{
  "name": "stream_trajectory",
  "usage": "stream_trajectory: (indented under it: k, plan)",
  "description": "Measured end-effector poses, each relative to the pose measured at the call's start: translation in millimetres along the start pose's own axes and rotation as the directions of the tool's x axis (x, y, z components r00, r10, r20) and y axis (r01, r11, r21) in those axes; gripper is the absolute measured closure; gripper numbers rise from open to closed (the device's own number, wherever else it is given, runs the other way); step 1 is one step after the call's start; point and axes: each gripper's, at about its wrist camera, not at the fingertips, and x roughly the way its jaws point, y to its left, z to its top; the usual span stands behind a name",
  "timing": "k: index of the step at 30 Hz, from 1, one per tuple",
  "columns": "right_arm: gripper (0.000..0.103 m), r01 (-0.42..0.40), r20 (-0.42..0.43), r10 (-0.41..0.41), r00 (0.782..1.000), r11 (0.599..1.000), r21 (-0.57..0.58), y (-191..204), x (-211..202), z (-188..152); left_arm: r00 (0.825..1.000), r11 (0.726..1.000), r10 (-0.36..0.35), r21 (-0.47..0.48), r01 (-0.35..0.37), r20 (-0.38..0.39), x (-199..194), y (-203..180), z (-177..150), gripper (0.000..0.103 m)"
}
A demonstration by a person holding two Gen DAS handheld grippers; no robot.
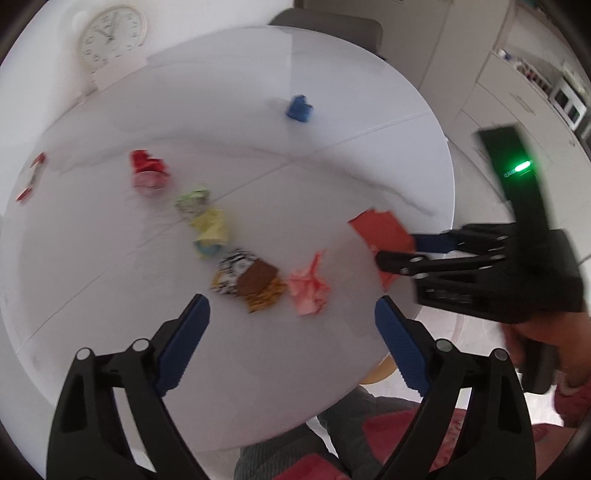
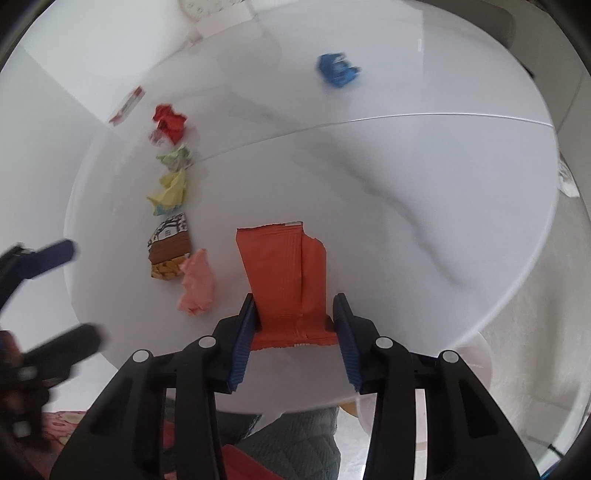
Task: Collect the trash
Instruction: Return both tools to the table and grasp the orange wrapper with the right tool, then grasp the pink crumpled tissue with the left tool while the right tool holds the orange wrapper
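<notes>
White and round, the table (image 1: 258, 110) fills both views, a thin seam running across its marbled top. Behind it the left wrist view shows a wall clock (image 1: 112, 35), a grey chair back (image 1: 328, 24) and pale cabinets (image 1: 517, 92); the right wrist view cuts the clock to a sliver at the top edge. Below the table rim, both views catch grey quilted fabric and a red patterned cloth, too blurred to identify.

Largest of the trash is the orange wrapper (image 2: 284, 273), lying flat near the table's near edge. The right gripper (image 2: 295, 325) straddles its lower end, blue pads close against both sides; whether they actually press it is hard to tell. No earlier view is given, so only this narrowed stance can be stated. From the left wrist view that same gripper reaches in from the right, held by a hand (image 1: 546, 343), a green light glowing on its body, and its fingers hide part of the wrapper.

The left gripper (image 1: 291, 321) hovers spread wide above the table, nothing between its pads. Just ahead of it lie a pink crumpled paper (image 1: 308, 286) and, touching that, a brown-and-patterned packet (image 1: 247, 278). Farther along the same row come a yellow crumple (image 1: 212, 229), a greenish one (image 1: 194, 199) and a red one (image 1: 147, 168). A blue scrap (image 1: 299, 107) sits well apart near the far side, and a red-and-white packet (image 1: 31, 177) lies at the left edge, blurred.
</notes>
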Motion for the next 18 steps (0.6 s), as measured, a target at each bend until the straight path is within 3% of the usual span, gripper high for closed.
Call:
stream_trajectory:
  k: [9,13,16,18]
  plan:
    - [0.061,-0.008,0.043,0.003,0.999,0.992,0.13,-45,-28,-24,0.995,0.994,0.055,0.102,-0.046,-0.087,67,-27,11,0.042]
    - [0.061,-0.012,0.063,0.001,0.998,0.986,0.169,-58,-33,-31,0.993,0.992,0.054,0.121,-0.042,-0.104,76,-32,14,0.054]
    - [0.061,-0.015,0.075,0.001,0.997,0.981,0.194,-66,-35,-35,0.991,0.99,0.063,0.132,-0.047,-0.121,81,-34,13,0.056]
    - [0.061,-0.021,0.083,0.004,0.997,0.978,0.207,-70,-36,-36,0.989,0.991,0.062,0.125,-0.045,-0.134,84,-34,13,0.067]
